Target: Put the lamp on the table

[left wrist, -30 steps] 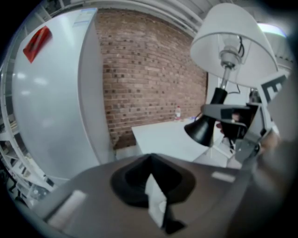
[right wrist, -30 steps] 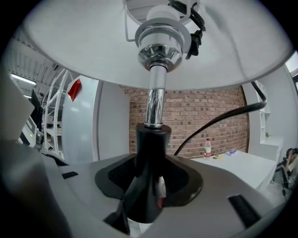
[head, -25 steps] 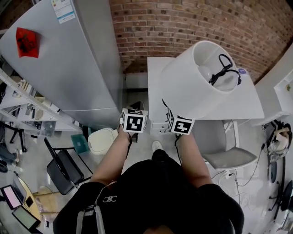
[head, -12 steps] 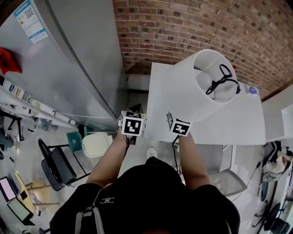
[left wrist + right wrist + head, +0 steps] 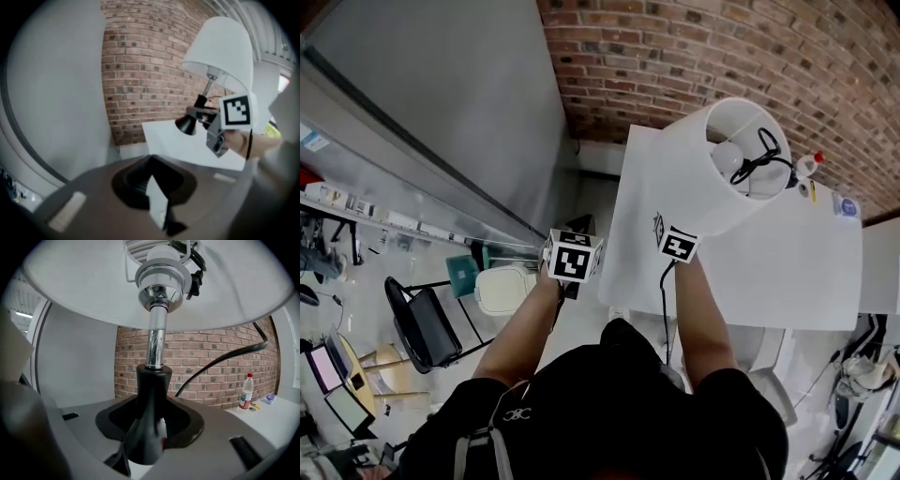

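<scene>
Head view: one lamp (image 5: 689,183), one table (image 5: 787,272)

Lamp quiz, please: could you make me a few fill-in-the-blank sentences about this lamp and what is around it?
1. The lamp is gripped at its black base by the person's ___ tongs.
2. The lamp's shade is ___ in colour.
3. The wall behind the table is built of ___.
4. The bottle standing on the table has a ___ cap.

Missing words: right; white; brick; red.
</scene>
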`<state>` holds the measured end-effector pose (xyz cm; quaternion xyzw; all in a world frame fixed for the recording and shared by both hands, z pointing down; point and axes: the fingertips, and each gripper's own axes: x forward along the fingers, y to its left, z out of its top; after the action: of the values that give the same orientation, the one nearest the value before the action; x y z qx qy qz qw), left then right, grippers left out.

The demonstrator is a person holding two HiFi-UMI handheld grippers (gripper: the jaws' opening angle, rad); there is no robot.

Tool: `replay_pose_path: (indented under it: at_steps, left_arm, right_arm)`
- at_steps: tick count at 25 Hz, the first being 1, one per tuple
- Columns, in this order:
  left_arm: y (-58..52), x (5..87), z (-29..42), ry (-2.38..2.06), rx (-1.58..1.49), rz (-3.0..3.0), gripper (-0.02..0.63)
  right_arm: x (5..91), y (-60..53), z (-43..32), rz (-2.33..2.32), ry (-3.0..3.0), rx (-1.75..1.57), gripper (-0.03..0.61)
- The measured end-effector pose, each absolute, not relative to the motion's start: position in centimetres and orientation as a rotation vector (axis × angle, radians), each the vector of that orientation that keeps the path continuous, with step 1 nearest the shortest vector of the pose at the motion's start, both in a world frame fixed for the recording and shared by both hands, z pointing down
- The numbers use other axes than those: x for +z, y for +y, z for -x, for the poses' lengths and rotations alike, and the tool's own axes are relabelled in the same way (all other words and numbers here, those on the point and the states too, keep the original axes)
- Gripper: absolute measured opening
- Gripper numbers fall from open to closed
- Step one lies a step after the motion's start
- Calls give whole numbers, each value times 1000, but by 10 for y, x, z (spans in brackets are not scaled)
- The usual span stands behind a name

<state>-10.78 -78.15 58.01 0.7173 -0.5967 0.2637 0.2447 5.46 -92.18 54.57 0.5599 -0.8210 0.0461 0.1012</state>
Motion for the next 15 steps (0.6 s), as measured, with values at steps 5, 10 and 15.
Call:
replay_pose_path:
  at_steps: [5, 10, 15]
  left_arm:
    - [-805, 603, 109, -1595, 728, -1881, 0]
    - [-831, 610, 108, -1611, 750, -1863, 0]
    - [-838, 622, 114, -1595, 801, -1835, 0]
  right_arm:
    - [585, -967, -49, -1590, -2409, 164, 158]
    - [608, -1002, -43, -1541, -2428, 171, 158]
    - [632, -1024, -30, -1498, -2436, 181, 158]
